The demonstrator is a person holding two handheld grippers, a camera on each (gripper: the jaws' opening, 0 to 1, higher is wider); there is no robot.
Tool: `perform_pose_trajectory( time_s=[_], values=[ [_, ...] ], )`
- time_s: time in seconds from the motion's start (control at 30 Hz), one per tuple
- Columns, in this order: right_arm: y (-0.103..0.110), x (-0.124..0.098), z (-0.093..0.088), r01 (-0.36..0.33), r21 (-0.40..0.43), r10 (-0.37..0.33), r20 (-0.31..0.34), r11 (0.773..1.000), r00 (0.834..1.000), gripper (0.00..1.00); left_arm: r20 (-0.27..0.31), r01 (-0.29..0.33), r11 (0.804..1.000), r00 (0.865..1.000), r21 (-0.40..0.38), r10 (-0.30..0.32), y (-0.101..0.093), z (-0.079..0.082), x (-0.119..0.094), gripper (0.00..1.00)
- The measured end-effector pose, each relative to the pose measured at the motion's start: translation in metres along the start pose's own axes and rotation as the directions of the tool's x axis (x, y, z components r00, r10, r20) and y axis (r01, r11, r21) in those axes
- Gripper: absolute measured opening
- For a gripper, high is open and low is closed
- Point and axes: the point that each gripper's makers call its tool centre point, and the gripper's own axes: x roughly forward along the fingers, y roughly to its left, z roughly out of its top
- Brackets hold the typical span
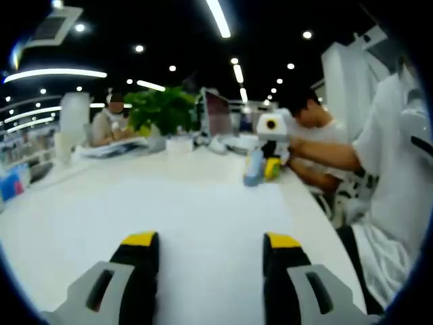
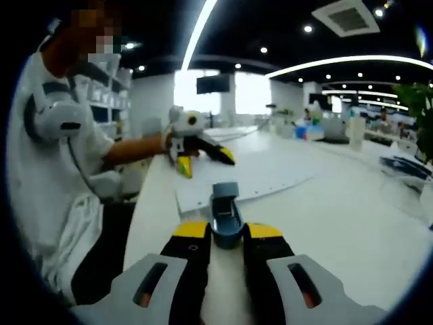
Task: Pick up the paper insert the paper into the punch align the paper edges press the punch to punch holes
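You have two tongs going: the left tongs (image 1: 210,247) and the right tongs (image 2: 227,233). On the one white table (image 2: 352,203) there is one hole punch (image 2: 225,213) and one sheet of paper (image 2: 250,179). One potted plant (image 1: 162,108) stands at the far end.

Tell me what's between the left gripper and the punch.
Bare white table. In the left gripper view, nothing lies on it from the open left gripper up to the blue punch, which the right gripper holds near the table's far edge.
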Motion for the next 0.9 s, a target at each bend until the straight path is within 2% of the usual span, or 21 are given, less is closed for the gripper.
perform_pose_trajectory(
  time_s=[0.1,0.17,0.3,0.43,0.47,0.53,0.57,0.9],
  values=[
    [-0.012,0.002,0.001,0.076,0.012,-0.076,0.0,0.997,0.997,0.22,0.001,-0.001,1.0,1.0,0.0,0.001,0.0,0.0,0.0,0.62],
    [-0.024,0.001,0.001,0.144,0.016,-0.144,-0.004,0.989,0.99,0.22,0.001,-0.001,1.0,1.0,0.0,0.001,0.0,0.0,0.0,0.62],
    [-0.034,0.002,0.001,0.194,0.026,-0.193,-0.015,0.981,0.981,0.22,0.001,-0.003,1.0,1.0,-0.001,0.003,-0.001,0.0,0.0,0.62],
    [-0.054,0.001,0.001,0.309,0.038,-0.308,-0.032,0.95,0.951,0.22,0.001,-0.004,1.0,1.0,-0.001,0.004,-0.001,0.0,0.0,0.62],
    [-0.063,0.0,0.001,0.353,0.04,-0.352,-0.036,0.935,0.935,0.22,0.001,-0.004,1.0,1.0,-0.001,0.004,-0.001,0.0,0.0,0.62],
    [-0.068,0.001,0.001,0.376,0.043,-0.374,-0.036,0.926,0.927,0.22,0.001,-0.004,1.0,1.0,-0.001,0.004,-0.001,0.0,0.0,0.62],
    [-0.077,-0.001,0.001,0.411,0.059,-0.409,-0.04,0.91,0.911,0.22,0.001,-0.004,1.0,1.0,-0.001,0.004,-0.001,0.0,0.0,0.62],
    [-0.106,0.006,0.004,0.491,0.097,-0.49,-0.042,0.866,0.871,0.22,0.001,-0.003,1.0,1.0,-0.001,0.003,0.001,0.0,0.0,0.62]
  ],
)
